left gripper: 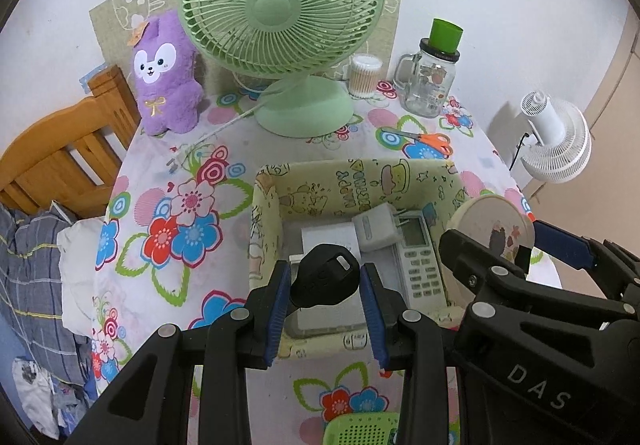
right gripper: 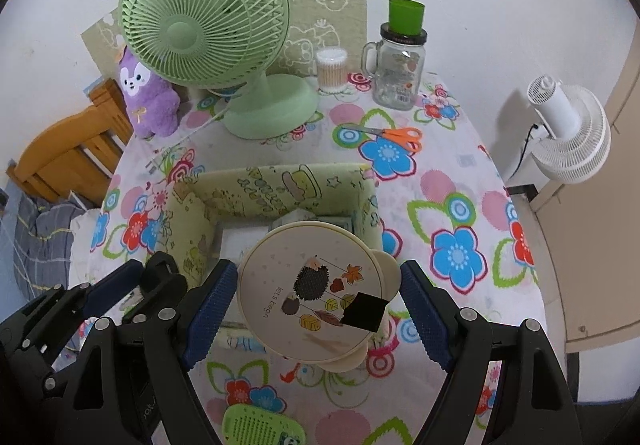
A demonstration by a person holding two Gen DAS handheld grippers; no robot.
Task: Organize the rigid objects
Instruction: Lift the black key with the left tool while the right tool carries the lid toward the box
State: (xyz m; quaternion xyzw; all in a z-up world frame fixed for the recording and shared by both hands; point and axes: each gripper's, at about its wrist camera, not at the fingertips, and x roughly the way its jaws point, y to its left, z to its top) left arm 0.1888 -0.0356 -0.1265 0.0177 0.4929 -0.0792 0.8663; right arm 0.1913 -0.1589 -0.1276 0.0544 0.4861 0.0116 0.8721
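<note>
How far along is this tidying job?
Already in the storage box: a remote, a white adapter and a white block. In hand over it: the left tool holds a black key fob, the right tool a round case. The scissors remain out.

My left gripper (left gripper: 325, 281) clamps a black key fob (left gripper: 325, 279) above the yellow box (left gripper: 267, 205); remote (left gripper: 420, 257) inside.

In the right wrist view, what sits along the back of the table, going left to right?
Purple plush → green fan → cotton swab tub → glass jar with a green cup on top.
</note>
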